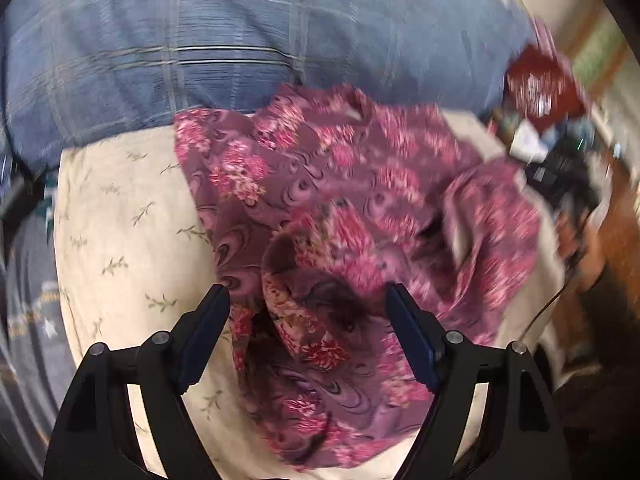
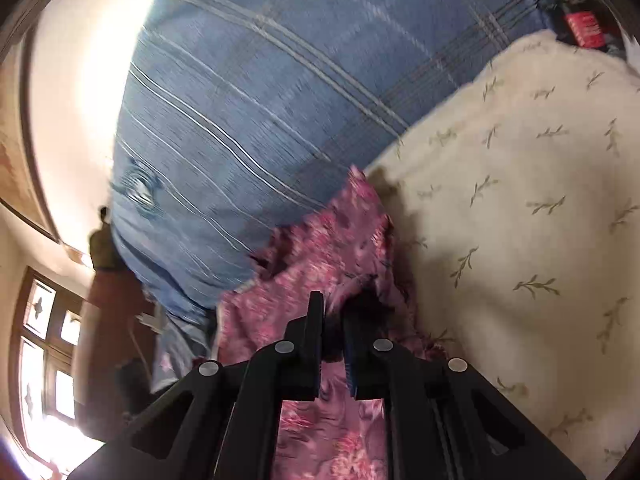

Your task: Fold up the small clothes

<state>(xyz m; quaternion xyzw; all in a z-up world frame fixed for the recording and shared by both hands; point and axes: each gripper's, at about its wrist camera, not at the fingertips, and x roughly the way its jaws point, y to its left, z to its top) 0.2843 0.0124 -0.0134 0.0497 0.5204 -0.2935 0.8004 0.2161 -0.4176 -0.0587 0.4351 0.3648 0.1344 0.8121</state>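
Floral garment (image 1: 344, 216) lies crumpled on the cream sheet (image 1: 120, 232), bare sheet showing to its left; a blue plaid pillow (image 1: 240, 40) borders the far edge. Left gripper (image 1: 308, 300) hovers over the near folds, jaws wide. Right gripper (image 2: 332, 320), tilted, pinches a garment (image 2: 320, 248) fold, jaws narrow.

Floral garment (image 1: 340, 216), crumpled, on cream sheet (image 1: 120, 220).

Purple-pink flower print, bunched into folds; spread from the sheet's far edge toward its near edge, right of middle. Left gripper (image 1: 308, 300): black, blue-padded fingers (image 1: 412, 340) spread wide, a raised fold of the garment between them, contact unclear. Blue plaid bedding (image 1: 240, 40) beyond the sheet's far edge. Red printed item (image 1: 540, 84) and blurred clutter past the far right corner.
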